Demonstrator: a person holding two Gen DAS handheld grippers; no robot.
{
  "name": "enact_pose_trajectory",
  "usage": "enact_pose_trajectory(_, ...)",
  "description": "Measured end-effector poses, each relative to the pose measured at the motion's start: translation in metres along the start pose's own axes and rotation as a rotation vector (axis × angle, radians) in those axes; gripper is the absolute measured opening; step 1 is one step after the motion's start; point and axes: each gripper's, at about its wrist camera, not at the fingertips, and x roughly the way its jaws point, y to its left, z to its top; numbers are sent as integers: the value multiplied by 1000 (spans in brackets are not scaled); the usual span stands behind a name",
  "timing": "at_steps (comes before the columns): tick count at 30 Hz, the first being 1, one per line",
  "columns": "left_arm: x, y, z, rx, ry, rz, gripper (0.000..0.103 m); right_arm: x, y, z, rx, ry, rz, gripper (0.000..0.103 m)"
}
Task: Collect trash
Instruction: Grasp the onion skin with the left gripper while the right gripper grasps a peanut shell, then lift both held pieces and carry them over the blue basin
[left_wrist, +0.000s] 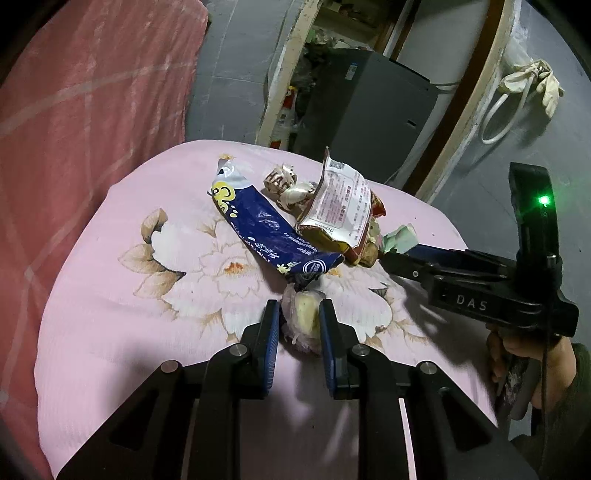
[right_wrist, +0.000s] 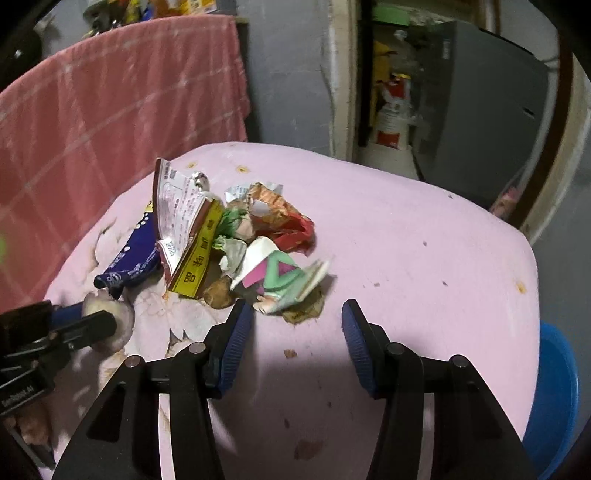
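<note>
A heap of trash lies on a pink flowered cover (left_wrist: 129, 295). It holds a long blue wrapper (left_wrist: 266, 232) (right_wrist: 129, 266), a white printed packet (left_wrist: 340, 206) (right_wrist: 181, 206), a crumpled orange-red wrapper (right_wrist: 280, 218) and a mint-green and pink carton scrap (right_wrist: 280, 277) (left_wrist: 400, 238). My left gripper (left_wrist: 299, 314) (right_wrist: 99, 314) is shut on a pale crumpled plastic wad (left_wrist: 306, 317) (right_wrist: 110, 325) at the heap's near edge. My right gripper (right_wrist: 297, 314) (left_wrist: 388, 254) stands open, its left pad beside the carton scrap and no pad pressing on it.
A red-pink checked blanket (left_wrist: 74, 92) hangs behind on the left. A blue basin (right_wrist: 554, 387) sits below the cover's right edge. A grey appliance (left_wrist: 369, 96) stands beyond the far edge. Brown crumbs (right_wrist: 290, 352) and stains dot the cover. A person's hand (left_wrist: 517, 350) holds the right gripper.
</note>
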Motion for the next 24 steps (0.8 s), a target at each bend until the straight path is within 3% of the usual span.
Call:
enact_pose_trajectory(2, 0, 0, 1, -2, 0, 0, 18, 2, -4, 2, 2, 11, 32, 42)
enact_pose_trajectory(6, -1, 0, 1, -1, 0, 0, 17, 0, -5, 0, 2, 17, 67, 20)
enact_pose_trajectory(12, -3, -1, 1, 0, -1, 6, 17, -7, 9, -10, -57, 13, 54, 19)
enact_pose_trajectory(24, -20, -6, -12, -3, -34, 29, 15, -43, 21, -46, 6, -86, 57, 19)
